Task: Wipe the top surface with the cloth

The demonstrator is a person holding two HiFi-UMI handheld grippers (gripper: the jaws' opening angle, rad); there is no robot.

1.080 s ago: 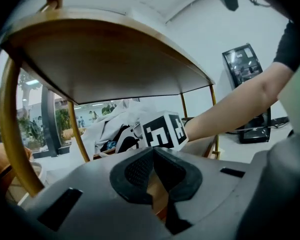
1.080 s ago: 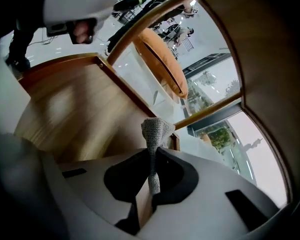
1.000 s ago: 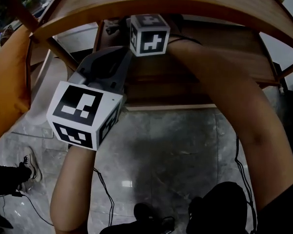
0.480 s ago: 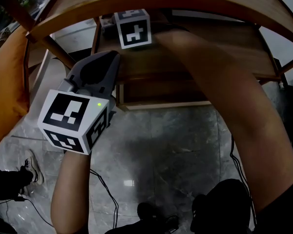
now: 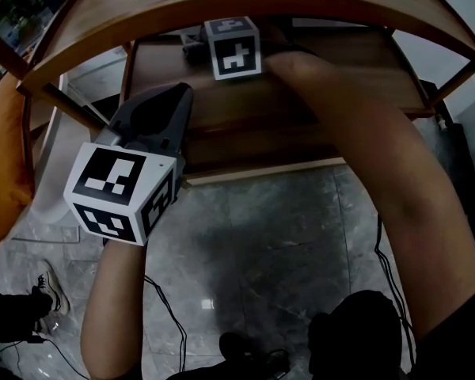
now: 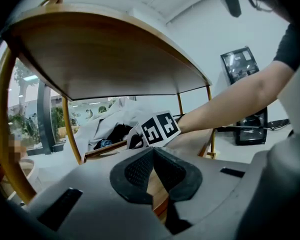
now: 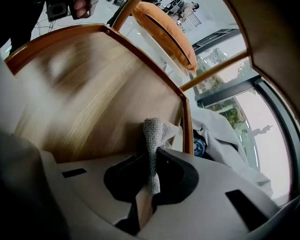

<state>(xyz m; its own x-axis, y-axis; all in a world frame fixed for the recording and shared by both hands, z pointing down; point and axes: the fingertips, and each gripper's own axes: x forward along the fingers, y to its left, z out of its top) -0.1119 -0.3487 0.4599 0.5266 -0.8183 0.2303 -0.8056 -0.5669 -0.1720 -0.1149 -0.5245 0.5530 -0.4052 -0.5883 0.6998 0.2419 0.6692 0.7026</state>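
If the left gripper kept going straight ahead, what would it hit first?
Most likely the black-and-white marker cube on the right gripper, straight ahead over the brown wooden shelf; depth is unclear.

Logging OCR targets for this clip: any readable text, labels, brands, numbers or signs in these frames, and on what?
No readable text in any view.
Left marker cube: black-and-white square patterns only, no letters or digits.
Right marker cube: likewise patterns only.
Dark machine by the wall: any print is too small to read.
Cloth: no label shows.
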